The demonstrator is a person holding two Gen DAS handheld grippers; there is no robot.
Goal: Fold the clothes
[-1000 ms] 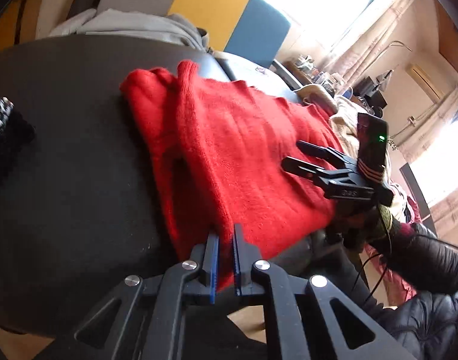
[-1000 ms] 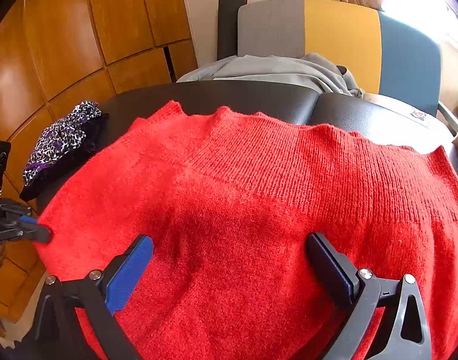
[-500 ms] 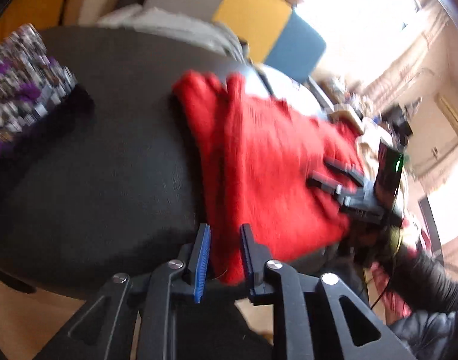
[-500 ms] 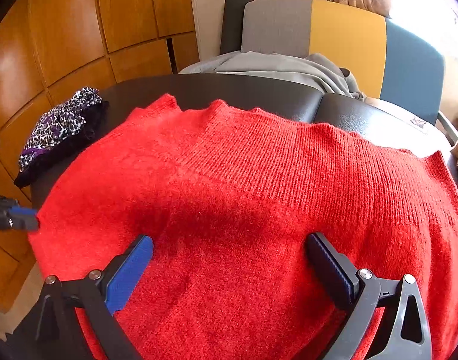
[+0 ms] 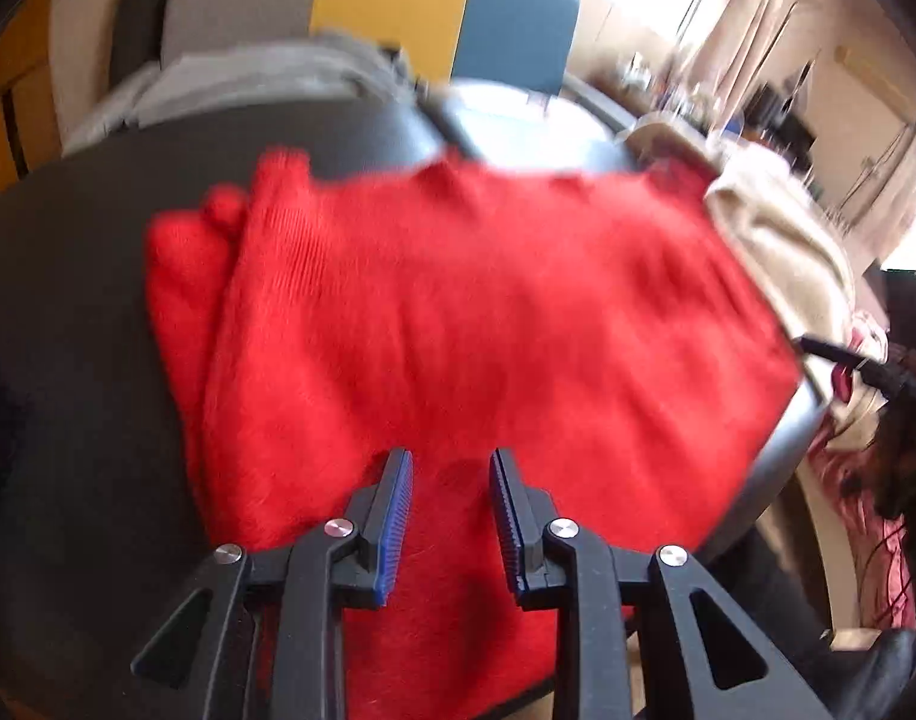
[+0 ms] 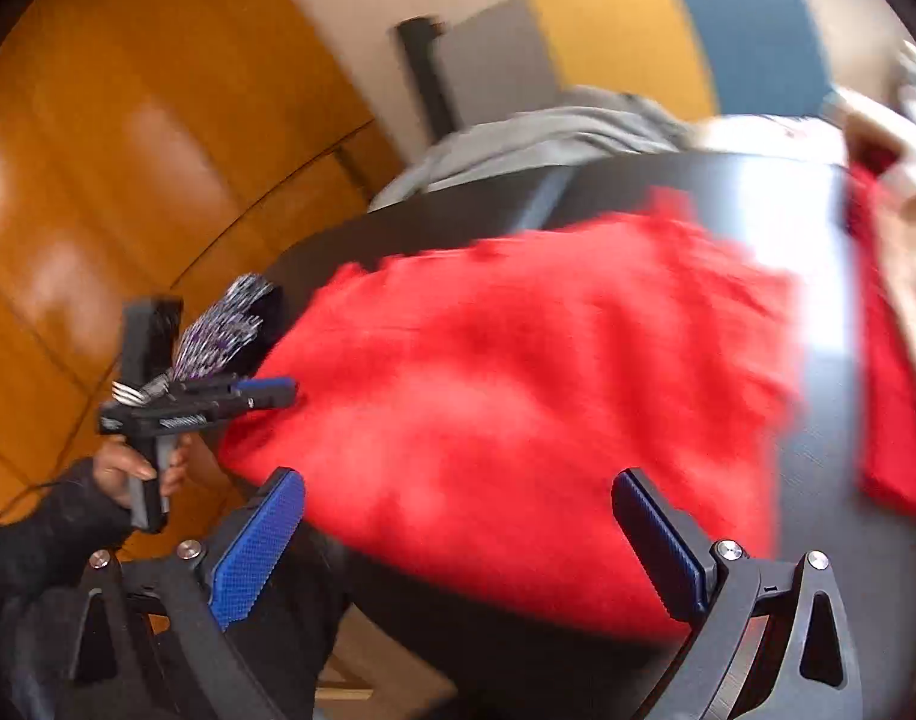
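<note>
Red sweater (image 5: 458, 324) lies folded on the dark desk (image 5: 68, 312). Left claw (image 5: 449, 516) opening, gripping nothing; right claw (image 6: 458, 546) released. Soft, limp knit: probably best pinched at a folded edge.

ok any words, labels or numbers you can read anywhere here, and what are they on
None can be read.
left gripper: a pale marking on its black body side, too blurred to read.
red sweater, gray garment, patterned cloth: no print or label shows.
Far shelves in the left wrist view: too small and blurred.
</note>
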